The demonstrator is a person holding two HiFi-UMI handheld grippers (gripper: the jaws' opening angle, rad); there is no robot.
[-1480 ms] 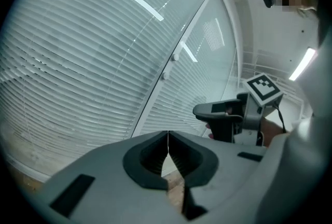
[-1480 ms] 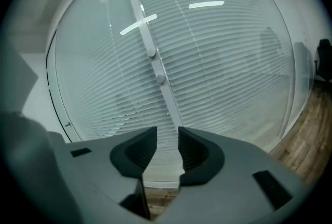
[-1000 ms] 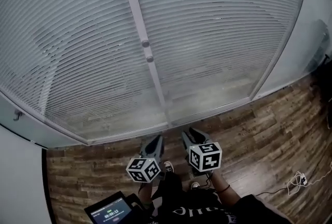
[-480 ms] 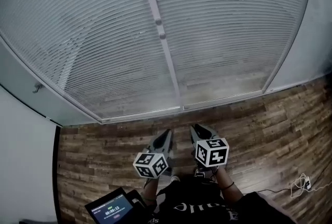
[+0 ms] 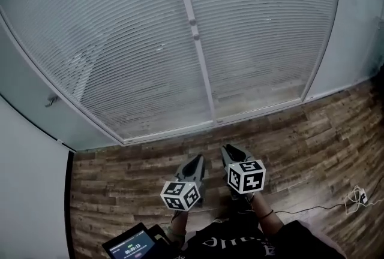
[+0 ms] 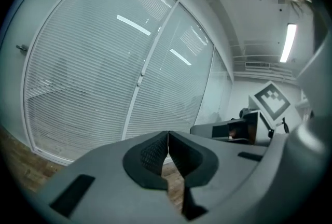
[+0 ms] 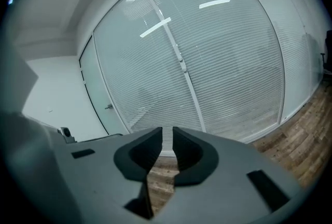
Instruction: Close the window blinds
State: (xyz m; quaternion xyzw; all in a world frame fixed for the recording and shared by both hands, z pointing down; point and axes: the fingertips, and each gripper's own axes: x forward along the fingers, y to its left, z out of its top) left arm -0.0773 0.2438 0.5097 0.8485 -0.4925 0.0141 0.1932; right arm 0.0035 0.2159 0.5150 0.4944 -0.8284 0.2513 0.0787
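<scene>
Two glass panels hold slatted white blinds [image 5: 120, 42], split by a white mullion [image 5: 203, 72] that carries two small knobs [image 5: 193, 23]. The knobs [image 6: 140, 79] also show in the left gripper view, and the knobs [image 7: 181, 65] in the right gripper view. Both grippers hang low over the wood floor, well short of the window. My left gripper [image 5: 198, 159] has its jaws together with nothing in them [image 6: 167, 141]. My right gripper [image 5: 230, 150] is closing, a narrow gap still between its pads, and it holds nothing [image 7: 167, 137].
Wood plank floor [image 5: 312, 126] runs from the window sill to the person's feet. A tablet [image 5: 133, 246] sits at the lower left. A cable [image 5: 355, 196] lies on the floor at the right. A door with a handle [image 5: 51, 100] stands left of the blinds.
The window has drawn farther from the grippers, with a wider strip of floor between them and the sill. Both grippers stay side by side, low in view.
</scene>
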